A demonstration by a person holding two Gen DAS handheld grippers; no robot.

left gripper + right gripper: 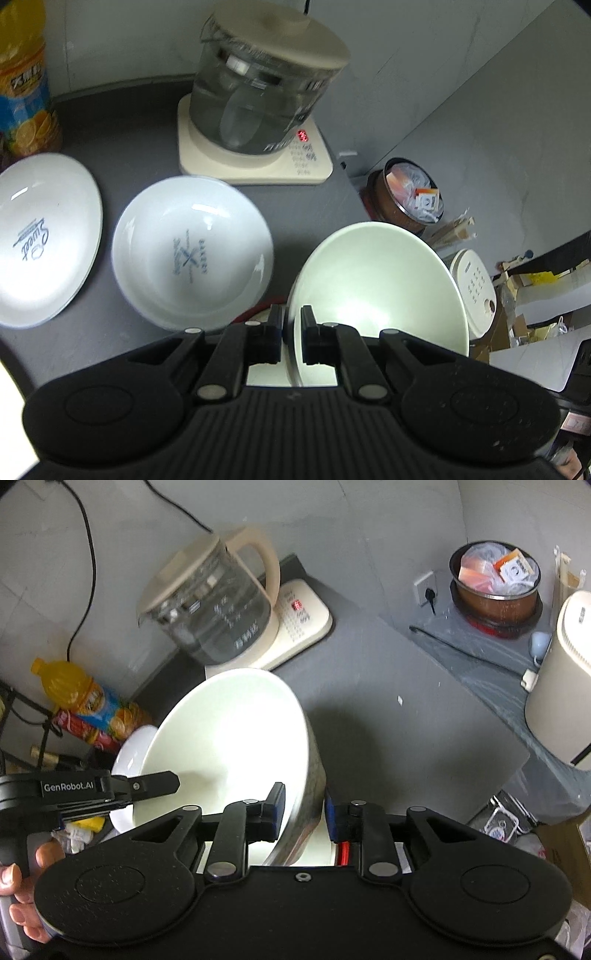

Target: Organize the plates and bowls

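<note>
A cream bowl (pixel 380 284) is held tilted above the dark counter (pixel 129 140). My left gripper (pixel 291 325) is shut on its rim. The same bowl (pixel 229 746) fills the right wrist view, where my right gripper (pixel 304 805) has one finger inside and one outside its wall; the outer finger stands a little off the wall. The left gripper (pixel 155 781) reaches onto the bowl's far rim from the left. A white bowl with blue print (pixel 192 251) and a white plate marked "Sweet" (pixel 44 236) lie on the counter to the left.
A glass kettle (pixel 266 85) stands on its cream base (pixel 255 162) at the back. An orange drink bottle (pixel 26 85) stands at far left. Beyond the counter's right edge are a brown pot of packets (pixel 495 587) and a cream rice cooker (pixel 561 686).
</note>
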